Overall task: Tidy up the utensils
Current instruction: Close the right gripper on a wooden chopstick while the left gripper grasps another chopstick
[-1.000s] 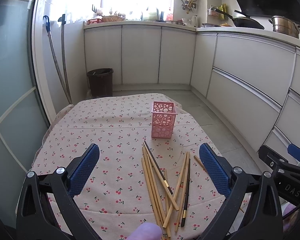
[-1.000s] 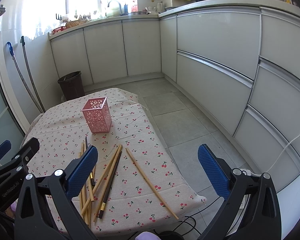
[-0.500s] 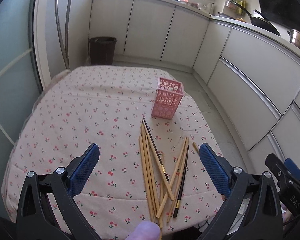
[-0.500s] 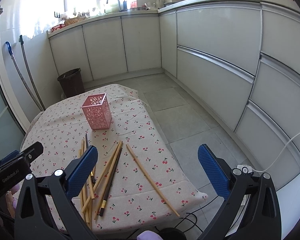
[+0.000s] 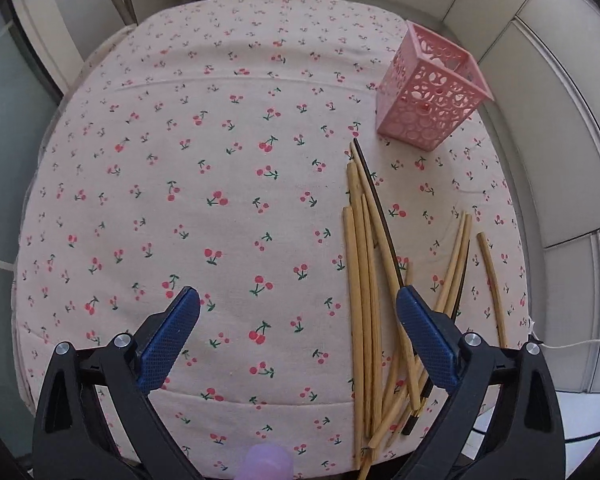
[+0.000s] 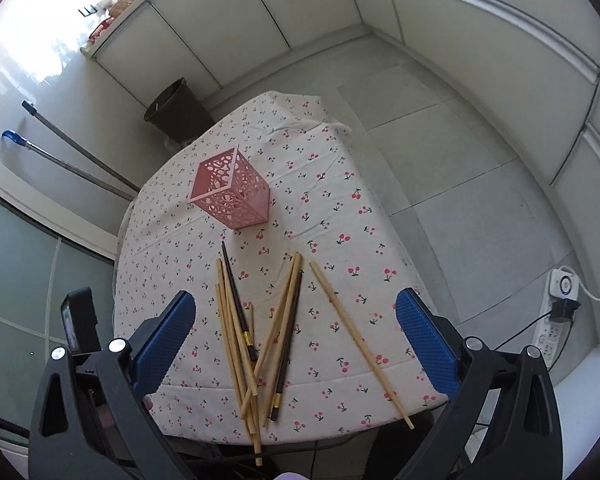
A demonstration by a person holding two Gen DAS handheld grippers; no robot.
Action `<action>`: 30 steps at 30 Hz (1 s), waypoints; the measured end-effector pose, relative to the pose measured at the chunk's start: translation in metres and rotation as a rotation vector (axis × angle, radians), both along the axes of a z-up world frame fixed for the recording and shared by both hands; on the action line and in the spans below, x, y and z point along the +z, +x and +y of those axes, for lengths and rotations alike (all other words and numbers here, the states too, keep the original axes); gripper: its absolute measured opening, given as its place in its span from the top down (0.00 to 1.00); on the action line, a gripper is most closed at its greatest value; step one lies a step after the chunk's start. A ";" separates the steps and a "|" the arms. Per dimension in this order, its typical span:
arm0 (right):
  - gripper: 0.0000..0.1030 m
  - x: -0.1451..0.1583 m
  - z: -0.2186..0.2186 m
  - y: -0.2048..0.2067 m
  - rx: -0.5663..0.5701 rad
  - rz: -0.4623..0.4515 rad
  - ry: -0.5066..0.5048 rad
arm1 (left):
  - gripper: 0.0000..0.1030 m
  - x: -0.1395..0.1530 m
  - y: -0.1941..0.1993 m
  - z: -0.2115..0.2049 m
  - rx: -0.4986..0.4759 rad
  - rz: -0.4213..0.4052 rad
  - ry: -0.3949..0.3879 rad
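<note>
Several wooden chopsticks and two dark ones lie scattered on the near right part of the cherry-print tablecloth. A single chopstick lies apart to the right. An empty pink perforated holder stands upright beyond them. My left gripper hovers open above the cloth, its right finger over the pile. My right gripper is open, higher up, looking down on the chopsticks.
A dark bin and two mop handles stand beyond the table. White cabinets run along the right. A power strip with cables lies on the tiled floor by the table's right edge. The left gripper's body shows at left.
Both grippers have tilted down and moved in over the table; the left one is now much closer to the cloth. Chopsticks and holder have not moved.
</note>
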State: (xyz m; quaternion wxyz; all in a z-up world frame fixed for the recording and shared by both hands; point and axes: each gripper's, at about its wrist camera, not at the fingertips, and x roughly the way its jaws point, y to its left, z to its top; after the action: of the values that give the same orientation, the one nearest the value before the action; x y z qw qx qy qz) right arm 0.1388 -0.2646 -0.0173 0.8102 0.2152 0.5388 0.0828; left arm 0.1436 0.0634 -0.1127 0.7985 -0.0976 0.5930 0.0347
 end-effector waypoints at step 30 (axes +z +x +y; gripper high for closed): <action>0.05 -0.077 -0.005 0.034 0.000 0.230 0.057 | 0.53 -0.053 0.047 -0.027 -0.011 0.152 0.021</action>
State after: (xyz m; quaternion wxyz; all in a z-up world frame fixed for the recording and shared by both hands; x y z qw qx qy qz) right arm 0.1725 -0.2701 -0.0943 0.7367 0.2460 0.6256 0.0729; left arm 0.1905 0.0360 -0.1658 0.7522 -0.0831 0.6522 0.0438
